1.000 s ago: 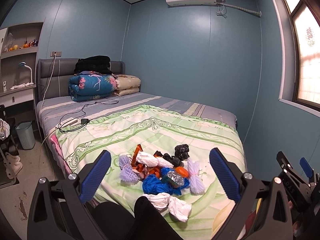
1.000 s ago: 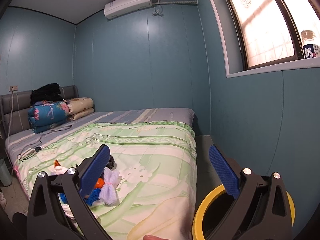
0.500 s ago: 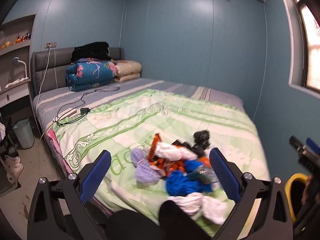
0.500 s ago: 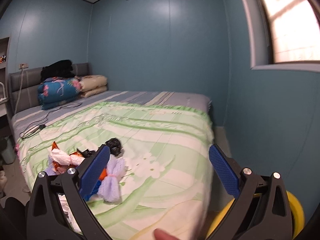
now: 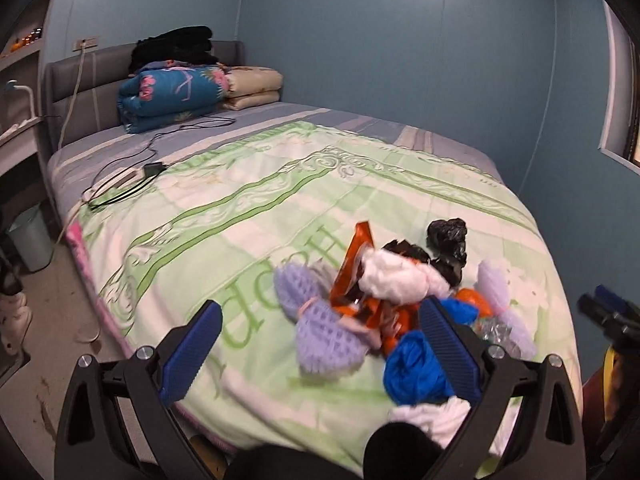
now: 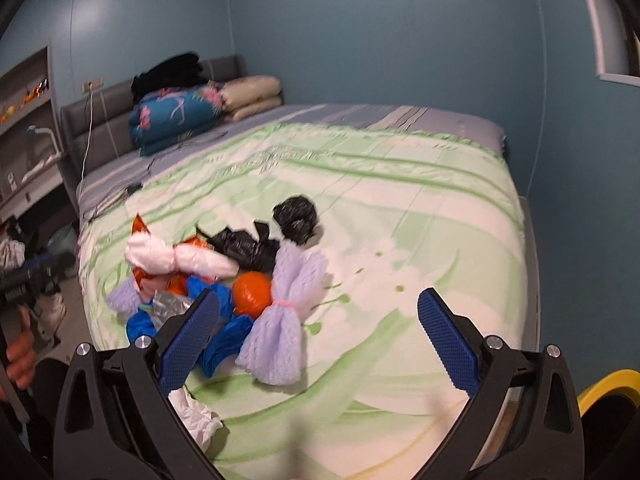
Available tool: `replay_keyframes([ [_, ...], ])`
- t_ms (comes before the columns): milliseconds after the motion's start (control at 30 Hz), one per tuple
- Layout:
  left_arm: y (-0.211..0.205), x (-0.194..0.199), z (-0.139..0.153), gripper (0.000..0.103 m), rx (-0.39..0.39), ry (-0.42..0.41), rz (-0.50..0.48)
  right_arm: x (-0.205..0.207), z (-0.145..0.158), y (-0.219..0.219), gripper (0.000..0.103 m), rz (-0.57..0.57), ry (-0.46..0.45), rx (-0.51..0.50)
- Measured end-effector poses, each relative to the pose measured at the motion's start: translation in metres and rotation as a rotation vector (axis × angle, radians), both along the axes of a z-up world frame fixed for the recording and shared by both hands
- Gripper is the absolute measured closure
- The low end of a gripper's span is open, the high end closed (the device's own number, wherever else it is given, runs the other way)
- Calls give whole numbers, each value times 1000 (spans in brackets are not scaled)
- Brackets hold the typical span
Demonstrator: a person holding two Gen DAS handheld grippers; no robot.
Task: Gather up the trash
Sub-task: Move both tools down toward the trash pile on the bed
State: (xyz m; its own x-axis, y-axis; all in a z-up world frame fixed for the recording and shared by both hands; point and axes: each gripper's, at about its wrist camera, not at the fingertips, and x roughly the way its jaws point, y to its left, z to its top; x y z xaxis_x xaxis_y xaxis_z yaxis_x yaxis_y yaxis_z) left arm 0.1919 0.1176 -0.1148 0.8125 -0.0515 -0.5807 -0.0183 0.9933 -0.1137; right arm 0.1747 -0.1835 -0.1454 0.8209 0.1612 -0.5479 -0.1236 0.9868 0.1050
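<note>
A heap of trash lies on the green quilt [image 5: 248,216] near the bed's foot. It holds lilac foam nets [image 5: 324,336] [image 6: 286,320], an orange wrapper [image 5: 354,268], a white wad [image 5: 400,280] [image 6: 176,260], black bags [image 5: 448,240] [image 6: 296,216], blue plastic [image 5: 416,368] [image 6: 218,344], an orange ball [image 6: 252,290] and white tissue [image 5: 432,420] [image 6: 196,420]. My left gripper [image 5: 318,342] hovers open over the near lilac net. My right gripper [image 6: 318,338] is open too, above the right lilac net. Neither holds anything.
A yellow-rimmed bin [image 6: 608,394] stands on the floor at the bed's right corner. Folded quilts [image 5: 176,92] and a charger cable [image 5: 132,176] lie at the headboard end. A pale bin [image 5: 30,236] and shelves stand left of the bed. A hand [image 6: 18,356] holds the other gripper.
Both grippers have tilted down and moved in toward the trash heap, which now looms larger. The ceiling and air conditioner have left both views. Both stay open.
</note>
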Motion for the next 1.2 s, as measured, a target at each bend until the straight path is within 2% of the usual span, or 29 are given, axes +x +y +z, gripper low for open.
replay_keyframes([
  [167, -3, 26, 3, 8, -42, 37, -58, 10, -5, 5, 8, 34, 43, 35],
  [300, -28, 33, 9, 8, 20, 2, -150, 14, -7, 6, 8, 48, 67, 30],
  [433, -46, 46, 11, 8, -5, 32, -229, 18, -9, 6, 8, 72, 96, 8],
  [633, -75, 76, 1, 8, 20, 78, -299, 21, -7, 3, 8, 78, 92, 33],
  [767, -79, 97, -15, 8, 15, 118, -281, 33, -12, 11, 9, 102, 119, 1],
  [833, -73, 103, -21, 9, 0, 131, -265, 40, -14, 15, 13, 115, 139, -5],
  [1033, -62, 110, -44, 18, 20, 191, -256, 56, -21, 27, 19, 154, 183, -35],
  [1200, -45, 115, -58, 25, -15, 227, -226, 69, -33, 29, 21, 158, 234, -21],
])
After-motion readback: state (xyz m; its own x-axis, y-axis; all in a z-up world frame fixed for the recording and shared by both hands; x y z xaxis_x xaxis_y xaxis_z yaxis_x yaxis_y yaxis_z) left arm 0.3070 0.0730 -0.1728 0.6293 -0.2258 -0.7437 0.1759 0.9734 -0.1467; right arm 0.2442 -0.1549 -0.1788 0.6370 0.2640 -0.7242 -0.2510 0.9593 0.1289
